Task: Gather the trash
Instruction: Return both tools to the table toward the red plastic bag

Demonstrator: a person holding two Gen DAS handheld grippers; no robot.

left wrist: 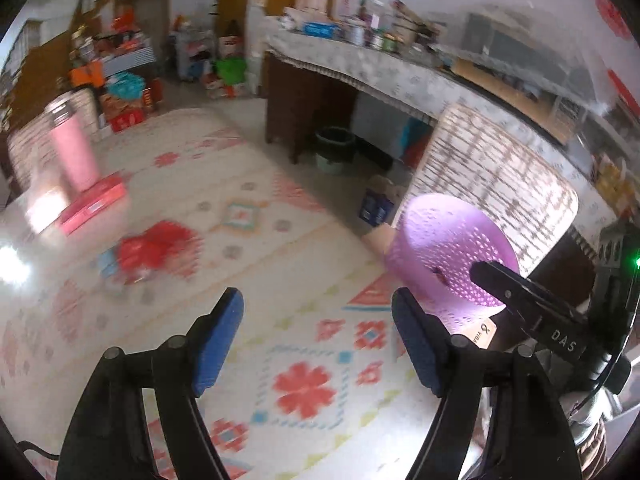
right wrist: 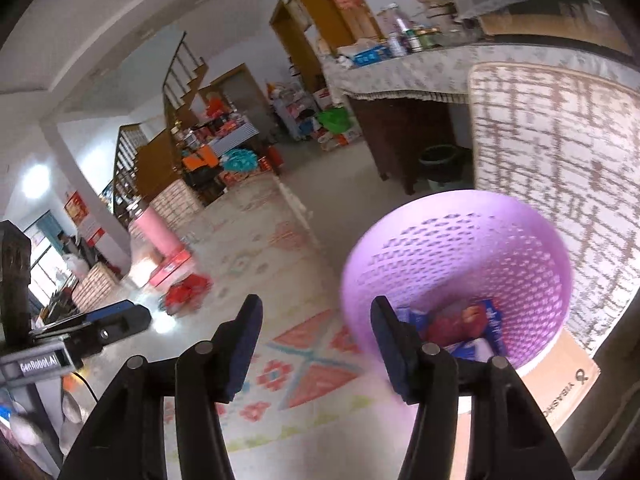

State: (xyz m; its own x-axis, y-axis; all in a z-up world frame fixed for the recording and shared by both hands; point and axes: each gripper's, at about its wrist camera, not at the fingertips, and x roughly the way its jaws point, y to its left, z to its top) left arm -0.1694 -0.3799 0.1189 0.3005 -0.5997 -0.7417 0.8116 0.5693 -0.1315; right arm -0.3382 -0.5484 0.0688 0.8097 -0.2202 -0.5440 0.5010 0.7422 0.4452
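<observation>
A crumpled red wrapper (left wrist: 156, 252) lies on the patterned tablecloth (left wrist: 304, 344), ahead and left of my left gripper (left wrist: 316, 312). That gripper is open, with nothing between its blue pads. A purple perforated basket (left wrist: 448, 248) stands to the right on a piece of cardboard (right wrist: 560, 384). In the right wrist view the basket (right wrist: 460, 240) holds blue and red wrappers (right wrist: 468, 320). My right gripper (right wrist: 316, 320) is open and empty, its right finger just in front of the basket's near rim. The red wrapper (right wrist: 186, 292) shows far left.
A pink bottle (left wrist: 72, 152) stands on a red box (left wrist: 96, 204) at the table's far left. A chair with a woven back (left wrist: 492, 176) rises behind the basket. A dark bin (left wrist: 334, 148) sits under a cluttered counter (left wrist: 360, 60).
</observation>
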